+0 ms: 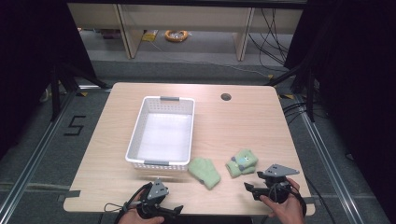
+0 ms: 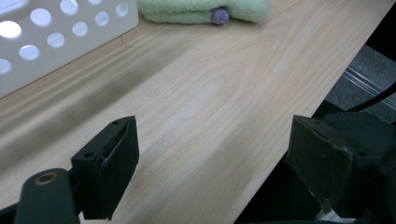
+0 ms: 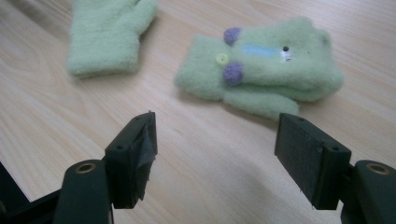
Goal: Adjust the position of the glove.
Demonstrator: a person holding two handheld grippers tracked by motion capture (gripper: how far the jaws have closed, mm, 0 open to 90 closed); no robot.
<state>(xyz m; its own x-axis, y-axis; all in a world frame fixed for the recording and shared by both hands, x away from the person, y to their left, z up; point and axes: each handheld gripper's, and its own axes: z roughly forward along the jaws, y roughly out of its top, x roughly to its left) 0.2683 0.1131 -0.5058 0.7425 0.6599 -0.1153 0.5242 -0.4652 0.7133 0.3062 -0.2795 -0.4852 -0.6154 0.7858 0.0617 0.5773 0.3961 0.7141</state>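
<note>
Two green mittens lie on the wooden table (image 1: 243, 119), one white basket, and two grippers in a person's hands at the near edge. The plain mitten (image 1: 205, 172) lies flat just off the basket's near right corner, at about five o'clock from it. The decorated mitten (image 1: 242, 163) sits just beside it at its three o'clock, a narrow gap of bare wood between them.

The white basket (image 1: 135, 135), with perforated walls, stands left of the table's middle and has nothing in it.

The left gripper (image 1: 173, 211) hovers at six o'clock from the basket, jaws spread wide with nothing between them. The right gripper (image 1: 249, 186) sits at five o'clock from the decorated mitten, jaws likewise parted and empty, pointing toward that mitten.

From above, the decorated mitten is just a green lump with a bluish spot. The right gripper view brings out its detail (image 3: 261, 65): two purple pompoms, a yellow-green button, a pale blue patch, and the plain mitten (image 3: 108, 35) at its ten o'clock. The left gripper view catches the holes in the basket's wall (image 2: 60, 37) and a mitten's edge with one purple pompom (image 2: 201, 10).
</note>
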